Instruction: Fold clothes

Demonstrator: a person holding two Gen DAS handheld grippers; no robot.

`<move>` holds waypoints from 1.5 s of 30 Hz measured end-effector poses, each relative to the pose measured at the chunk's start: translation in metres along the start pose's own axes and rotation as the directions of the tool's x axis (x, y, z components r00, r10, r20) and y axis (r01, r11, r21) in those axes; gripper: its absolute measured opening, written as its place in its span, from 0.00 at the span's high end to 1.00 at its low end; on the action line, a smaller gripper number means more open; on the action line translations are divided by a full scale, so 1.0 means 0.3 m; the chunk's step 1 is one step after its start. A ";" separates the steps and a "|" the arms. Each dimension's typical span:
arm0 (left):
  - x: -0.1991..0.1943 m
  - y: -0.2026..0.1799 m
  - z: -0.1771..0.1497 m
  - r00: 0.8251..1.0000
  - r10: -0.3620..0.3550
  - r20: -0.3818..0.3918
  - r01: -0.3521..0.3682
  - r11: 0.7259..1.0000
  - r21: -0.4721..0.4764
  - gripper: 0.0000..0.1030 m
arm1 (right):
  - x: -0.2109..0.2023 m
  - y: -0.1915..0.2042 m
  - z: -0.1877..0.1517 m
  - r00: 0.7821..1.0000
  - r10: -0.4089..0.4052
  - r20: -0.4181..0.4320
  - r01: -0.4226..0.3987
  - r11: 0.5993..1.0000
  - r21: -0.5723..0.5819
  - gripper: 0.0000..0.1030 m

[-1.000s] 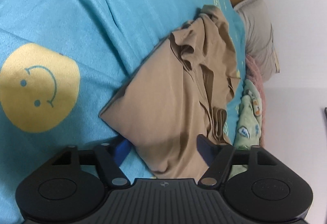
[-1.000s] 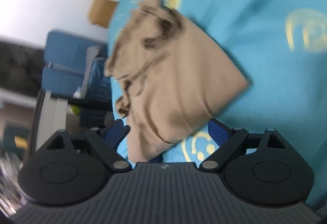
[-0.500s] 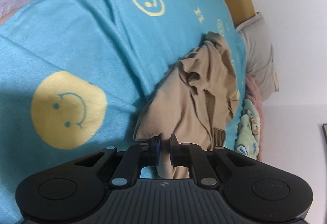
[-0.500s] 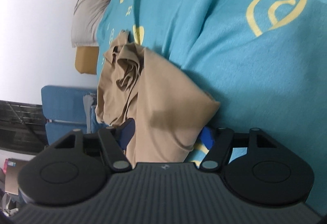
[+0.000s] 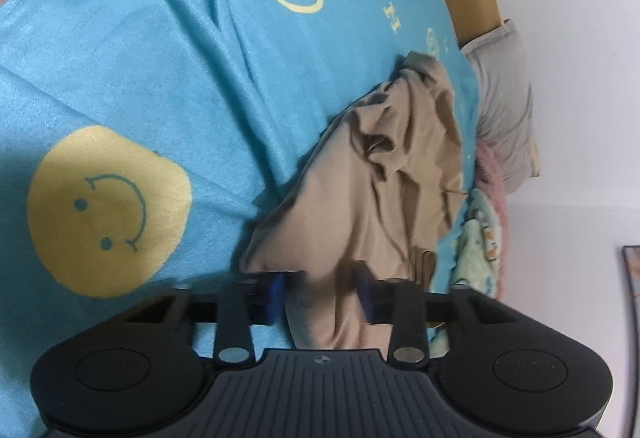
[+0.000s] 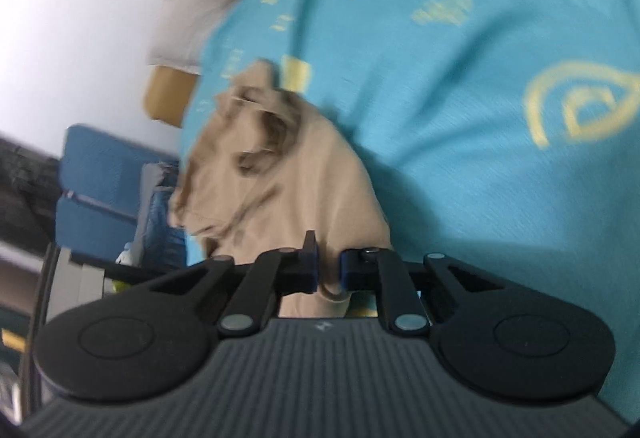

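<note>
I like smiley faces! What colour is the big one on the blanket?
Yellow smiley on a turquoise blanket, clearest in the left wrist view.

Both wrist views close, sharing tan garment [image 5: 360, 206]

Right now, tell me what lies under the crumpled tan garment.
The crumpled tan garment lies on a turquoise blanket with yellow smiley faces, which shows all around it. Whatever is directly beneath the cloth is covered. The right claw pinches its near edge.
</note>
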State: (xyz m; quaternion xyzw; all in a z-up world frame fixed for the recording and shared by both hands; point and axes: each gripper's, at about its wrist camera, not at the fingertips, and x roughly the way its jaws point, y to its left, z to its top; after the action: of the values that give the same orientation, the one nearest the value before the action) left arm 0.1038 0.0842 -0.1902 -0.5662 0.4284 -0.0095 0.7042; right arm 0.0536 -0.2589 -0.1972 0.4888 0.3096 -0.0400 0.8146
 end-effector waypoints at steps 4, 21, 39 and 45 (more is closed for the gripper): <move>-0.035 -0.047 0.006 0.999 -0.032 0.034 0.030 0.998 0.061 0.91 | -0.036 0.053 0.017 0.996 0.072 0.046 -0.069 0.995 -0.065 0.89; -0.627 -0.190 -0.323 0.982 -0.181 0.045 0.161 0.944 0.288 0.94 | -0.593 0.091 -0.062 0.987 0.158 0.020 -0.157 0.986 -0.048 0.90; -0.197 -0.466 -0.002 0.994 0.039 0.100 -0.063 0.964 0.258 0.92 | -0.173 0.304 0.181 1.000 0.001 0.002 0.000 1.000 -0.024 0.90; -0.005 -0.467 0.112 0.991 0.058 0.122 -0.092 0.949 0.300 0.92 | 0.032 0.283 0.236 0.999 0.006 -0.041 -0.009 0.996 -0.086 0.89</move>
State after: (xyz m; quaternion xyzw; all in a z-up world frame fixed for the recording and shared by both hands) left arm 0.1896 0.0611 -0.0767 -0.4334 0.4028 -0.0170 0.8060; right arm 0.1255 -0.2707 -0.1136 0.4552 0.3258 -0.0137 0.8285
